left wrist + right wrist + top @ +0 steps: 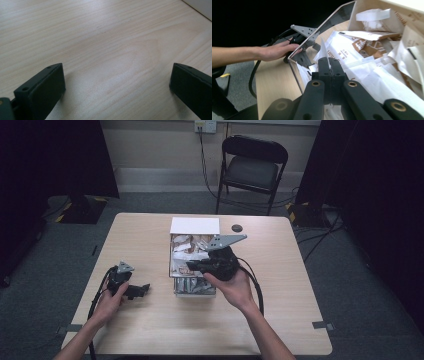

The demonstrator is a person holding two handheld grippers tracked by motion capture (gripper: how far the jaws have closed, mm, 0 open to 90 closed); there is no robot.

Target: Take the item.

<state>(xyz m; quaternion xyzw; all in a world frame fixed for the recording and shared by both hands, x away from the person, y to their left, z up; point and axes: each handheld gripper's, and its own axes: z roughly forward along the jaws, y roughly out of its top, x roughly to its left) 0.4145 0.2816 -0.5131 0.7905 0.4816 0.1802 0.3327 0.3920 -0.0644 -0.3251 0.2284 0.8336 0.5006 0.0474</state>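
My two grippers at the box of packets

My left gripper (143, 289) rests on the pale wooden counter (107, 40), jaws wide open and empty. Farther, my right gripper (328, 65) has its jaws closed, pinching a white paper packet (323, 52) inside the clear-walled box (173, 271).

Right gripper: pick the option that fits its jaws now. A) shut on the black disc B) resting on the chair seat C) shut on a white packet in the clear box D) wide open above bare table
C: in the right gripper view the right gripper has its jaws pressed together on the edge of a white packet inside the clear box.
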